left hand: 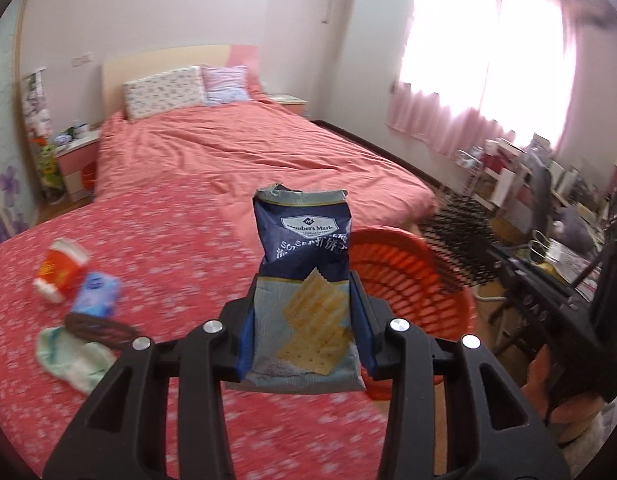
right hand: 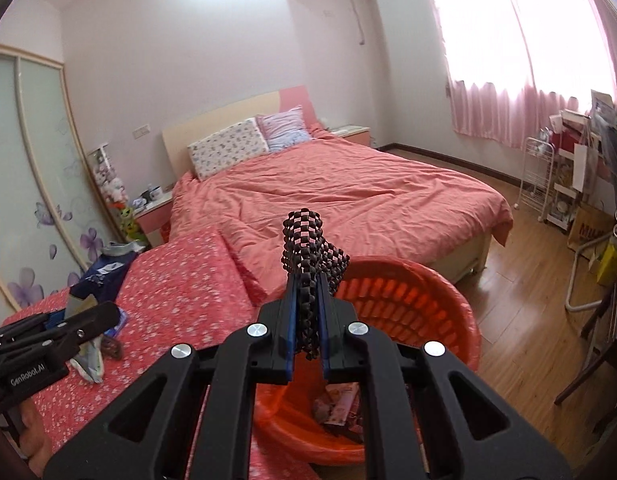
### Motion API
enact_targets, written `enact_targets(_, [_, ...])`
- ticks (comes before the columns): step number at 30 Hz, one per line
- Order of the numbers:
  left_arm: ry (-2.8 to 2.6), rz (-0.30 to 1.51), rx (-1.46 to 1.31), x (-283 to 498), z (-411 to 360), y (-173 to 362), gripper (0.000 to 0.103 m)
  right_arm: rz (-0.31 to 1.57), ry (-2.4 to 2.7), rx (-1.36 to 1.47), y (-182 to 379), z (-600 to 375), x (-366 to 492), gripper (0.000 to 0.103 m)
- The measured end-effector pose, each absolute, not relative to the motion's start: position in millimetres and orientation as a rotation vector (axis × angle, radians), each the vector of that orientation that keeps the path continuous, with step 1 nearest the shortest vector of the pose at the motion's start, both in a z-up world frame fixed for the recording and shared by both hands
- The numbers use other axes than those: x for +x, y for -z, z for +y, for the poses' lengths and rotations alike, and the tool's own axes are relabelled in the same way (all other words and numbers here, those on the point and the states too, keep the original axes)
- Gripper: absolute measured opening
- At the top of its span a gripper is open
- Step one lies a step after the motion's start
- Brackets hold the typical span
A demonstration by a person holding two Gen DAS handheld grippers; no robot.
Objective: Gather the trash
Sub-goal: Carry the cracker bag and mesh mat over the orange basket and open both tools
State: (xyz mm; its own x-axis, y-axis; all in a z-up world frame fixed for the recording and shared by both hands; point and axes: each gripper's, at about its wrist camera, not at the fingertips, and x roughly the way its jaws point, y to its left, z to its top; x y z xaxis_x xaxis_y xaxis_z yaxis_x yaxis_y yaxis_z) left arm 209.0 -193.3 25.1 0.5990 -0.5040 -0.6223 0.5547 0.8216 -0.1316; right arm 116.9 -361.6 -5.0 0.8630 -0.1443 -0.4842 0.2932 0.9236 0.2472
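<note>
Cracker bag [left hand: 304, 280] upright at frame centre, clamped in left gripper [left hand: 304, 320]. Black mesh [right hand: 308, 264] pinched in right gripper [right hand: 308, 332], above the orange basket [right hand: 428, 296]. Lower left on the red spread [left hand: 168, 240]: cup [left hand: 60, 270], blue packet [left hand: 97, 294], cloth [left hand: 74, 360].

Upright blue cracker bag [left hand: 304, 280], torn-topped, beside orange basket [left hand: 408, 280]

You face a bed [right hand: 348, 192] with a coral duvet, two pillows [right hand: 228, 152], white walls, a bright window with pink curtains [right hand: 520, 112], and wood floor [right hand: 520, 272].
</note>
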Motion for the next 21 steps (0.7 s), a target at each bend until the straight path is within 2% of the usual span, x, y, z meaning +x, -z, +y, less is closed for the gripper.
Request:
enact_targets(9, [0.711, 0.741, 0.117, 218.0, -264.7, 2.3, 0.040, 0.490, 0.248, 0.414, 22.9, -403.0, 125.9, 0.009])
enact_targets(11, [0.712, 0.754, 0.124, 223.0, -274.7, 10.1, 0.043, 0.495, 0.235, 0.447, 28.3, -411.0, 130.3, 0.010])
enact_targets(13, [0.702, 0.771, 0.130, 229.7, -284.2, 20.3, 0.051, 0.504, 0.234, 0.466, 34.3, -417.2, 134.0, 0.011])
enact_targets(15, [0.680, 0.793, 0.147, 237.1, -290.1, 32.1, 0.060, 0.521, 0.238, 0.472, 40.9, -420.1, 138.4, 0.027])
enact_targets(17, [0.672, 0.815, 0.155, 243.4, -290.5, 40.2, 0.061, 0.536, 0.249, 0.466, 46.4, -417.9, 139.3, 0.037])
enact_targets(21, [0.629, 0.842, 0.163, 252.4, -278.6, 53.3, 0.064, 0.565, 0.262, 0.448, 55.1, -411.0, 136.4, 0.042])
